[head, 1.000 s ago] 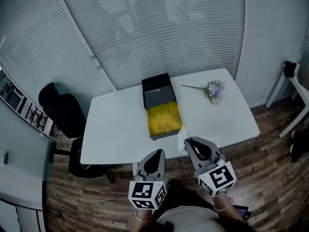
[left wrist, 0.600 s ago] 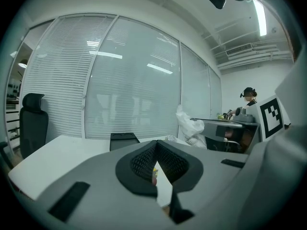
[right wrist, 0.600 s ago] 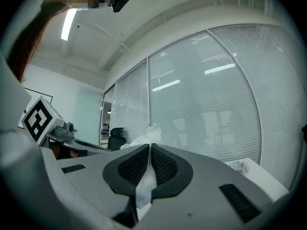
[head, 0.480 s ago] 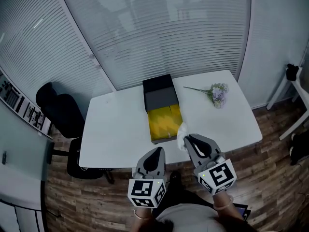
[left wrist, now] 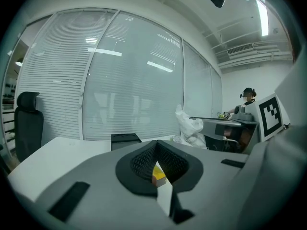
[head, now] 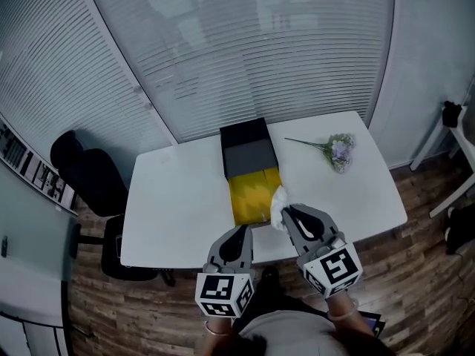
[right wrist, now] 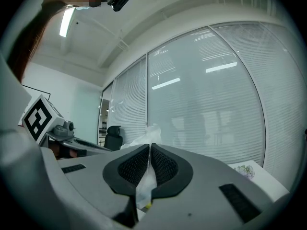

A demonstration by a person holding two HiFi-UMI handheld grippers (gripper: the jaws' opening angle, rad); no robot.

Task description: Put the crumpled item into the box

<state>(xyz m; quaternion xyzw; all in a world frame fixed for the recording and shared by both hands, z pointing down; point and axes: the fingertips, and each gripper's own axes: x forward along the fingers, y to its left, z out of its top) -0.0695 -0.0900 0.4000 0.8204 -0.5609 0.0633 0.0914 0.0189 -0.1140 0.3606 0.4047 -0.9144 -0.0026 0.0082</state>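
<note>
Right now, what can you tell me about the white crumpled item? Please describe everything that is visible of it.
The crumpled item is white, thin and wrinkled, like tissue or film; I cannot tell which. The right gripper is shut on its lower part, and the rest bunches up beyond the jaw tips. It is held at the near right corner of the open, yellow-lined box, not yet inside it.

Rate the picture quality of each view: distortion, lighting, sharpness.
Head view: dim, bluish; the wide lens bows the blinds and the edges of the table. Left gripper view: fisheye with dark corners, a ceiling light glares, the near jaws look soft. Right gripper view: same vignette, lamp reflections streak the glass wall, the crumpled item between the jaws is blurred.
</note>
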